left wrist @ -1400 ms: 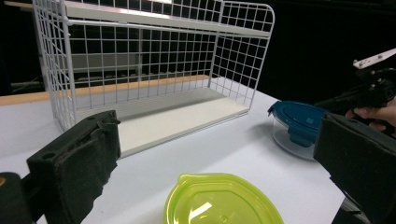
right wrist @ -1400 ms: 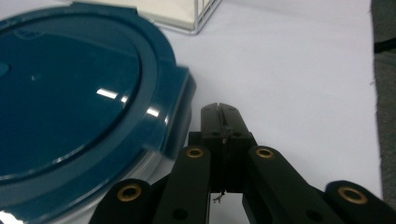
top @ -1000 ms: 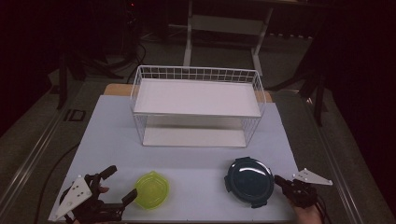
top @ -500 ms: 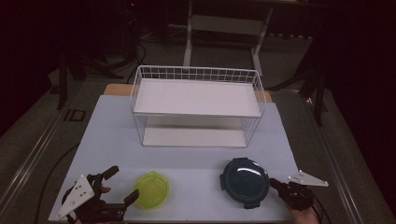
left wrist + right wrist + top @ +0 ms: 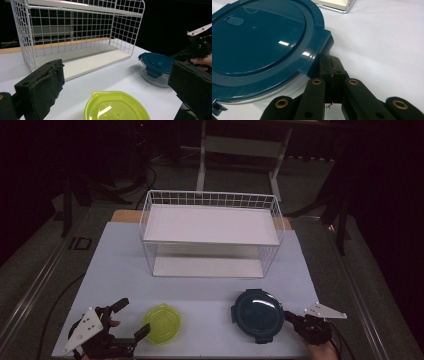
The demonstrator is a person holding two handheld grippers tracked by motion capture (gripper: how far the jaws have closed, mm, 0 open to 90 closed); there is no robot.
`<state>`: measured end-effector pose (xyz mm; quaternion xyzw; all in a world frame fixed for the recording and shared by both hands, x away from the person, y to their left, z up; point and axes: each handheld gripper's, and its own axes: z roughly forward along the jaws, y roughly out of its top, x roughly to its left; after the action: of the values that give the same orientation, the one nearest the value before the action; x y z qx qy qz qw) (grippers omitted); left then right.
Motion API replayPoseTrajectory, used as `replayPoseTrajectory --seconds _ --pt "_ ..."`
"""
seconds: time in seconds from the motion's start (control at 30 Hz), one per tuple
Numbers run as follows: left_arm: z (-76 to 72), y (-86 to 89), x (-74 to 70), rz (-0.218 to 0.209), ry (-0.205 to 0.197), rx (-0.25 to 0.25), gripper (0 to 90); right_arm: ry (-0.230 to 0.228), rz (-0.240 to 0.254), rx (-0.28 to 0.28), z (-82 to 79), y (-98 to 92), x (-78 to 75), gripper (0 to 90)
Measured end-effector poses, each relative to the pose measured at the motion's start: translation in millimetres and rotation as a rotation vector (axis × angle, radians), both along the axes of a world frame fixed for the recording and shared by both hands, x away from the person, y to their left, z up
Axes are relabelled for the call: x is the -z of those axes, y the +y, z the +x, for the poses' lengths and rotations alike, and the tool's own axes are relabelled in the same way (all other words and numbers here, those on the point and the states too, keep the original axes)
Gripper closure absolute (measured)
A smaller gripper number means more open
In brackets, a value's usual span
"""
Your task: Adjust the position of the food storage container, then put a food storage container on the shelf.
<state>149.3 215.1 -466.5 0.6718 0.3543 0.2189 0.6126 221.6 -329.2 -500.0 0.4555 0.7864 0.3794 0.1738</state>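
High view showed the blue-lidded container (image 5: 258, 315) at five o'clock, the right gripper (image 5: 291, 318) pressed shut beside its rim. The left gripper (image 5: 131, 320), jaws wide, flanked the green lid (image 5: 162, 323) at seven; centring first seemed wise.

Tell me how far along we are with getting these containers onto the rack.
Nothing is shelved yet: the wire rack has both shelves bare. The left gripper is open around the green container, not yet gripping. The right gripper is shut, its tip at the blue-lidded container. Both lifts and placements remain.
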Motion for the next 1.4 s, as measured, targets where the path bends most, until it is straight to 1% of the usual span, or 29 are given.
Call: replayPoseTrajectory --seconds 0.2,0.3,0.33,0.4,0.43,0.47,0.6,0.67,0.7,0.77,0.83,0.9,0.93,0.97,1.0,1.07,1.1,1.17,1.23,1.27,1.37,1.4 --pt "0.2 -0.6 0.6 0.001 0.005 0.005 0.2 0.006 0.005 -0.022 1.5 5.8 0.0 90.0" --pt "0.3 -0.7 0.4 0.001 0.007 0.006 0.2 0.008 0.016 -0.011 2.2 4.9 -0.8 90.0" --pt "0.3 -0.8 0.4 0.002 0.008 0.007 0.2 -0.010 0.008 -0.003 1.7 4.3 -4.0 90.0" --pt "0.1 -1.4 0.4 0.006 0.011 0.010 0.2 -0.014 0.017 0.000 1.2 3.5 -6.2 90.0" --pt "0.0 -1.9 0.2 0.007 0.011 0.012 0.2 -0.023 0.020 0.001 0.6 2.8 -8.7 90.0" --pt "-0.1 -2.4 0.0 0.007 0.010 0.013 0.2 -0.044 0.023 0.001 -0.7 1.5 -13.9 90.0" --pt "0.6 -5.9 -1.5 0.010 0.022 0.029 0.2 -0.059 0.033 -0.007 -1.7 1.6 -19.8 90.0" --pt "1.2 -9.5 -2.3 0.010 0.027 0.045 0.2 -0.065 0.040 -0.008 -1.4 2.1 -21.7 89.7" --pt "1.6 -11.9 -3.4 0.022 0.032 0.053 0.2 -0.065 0.049 -0.011 -1.1 2.5 -22.7 88.9" --pt "3.1 -15.4 -5.6 0.032 0.036 0.071 0.2 -0.071 0.058 -0.016 -0.7 3.7 -25.1 85.7" --pt "6.3 -20.0 -8.5 0.035 0.040 0.084 0.2 -0.073 0.071 -0.021 -0.1 5.0 -28.4 79.3" --pt "9.3 -23.8 -10.6 0.035 0.048 0.095 0.2 -0.086 0.093 -0.016 -0.7 6.1 -33.5 71.7" --pt "10.8 -26.9 -11.9 0.044 0.051 0.100 0.2 -0.099 0.096 -0.019 -1.3 7.2 -36.4 67.8" --pt "13.2 -33.0 -14.6 0.057 0.050 0.115 0.2 -0.111 0.103 -0.021 -2.2 8.2 -39.2 62.2" --pt "14.1 -36.0 -15.8 0.060 0.050 0.122 0.2 -0.118 0.124 -0.028 -3.0 9.3 -43.6 54.6" --pt "16.2 -44.2 -19.9 0.072 0.047 0.141 0.2 -0.131 0.134 -0.034 -3.3 9.6 -46.8 44.7" --pt "16.8 -47.3 -21.5 0.073 0.046 0.147 0.2 -0.140 0.139 -0.034 -3.7 9.8 -49.4 37.3" --pt "19.1 -55.7 -26.4 0.074 0.046 0.169 0.2 -0.166 0.150 -0.032 -4.8 9.2 -52.6 29.4" --pt "20.7 -61.7 -30.3 0.072 0.047 0.181 0.2 -0.191 0.163 -0.031 -6.7 8.5 -56.9 23.6" --pt "21.6 -64.7 -32.6 0.072 0.048 0.188 0.2 -0.197 0.161 -0.053 -7.6 8.4 -58.5 16.6" --pt "24.1 -73.8 -39.5 0.064 0.054 0.208 0.2 -0.226 0.151 -0.053 -10.0 10.2 -64.1 14.0" --pt "24.8 -77.1 -42.1 0.062 0.055 0.214 0.2 -0.236 0.138 -0.062 -10.9 10.8 -66.0 13.5"
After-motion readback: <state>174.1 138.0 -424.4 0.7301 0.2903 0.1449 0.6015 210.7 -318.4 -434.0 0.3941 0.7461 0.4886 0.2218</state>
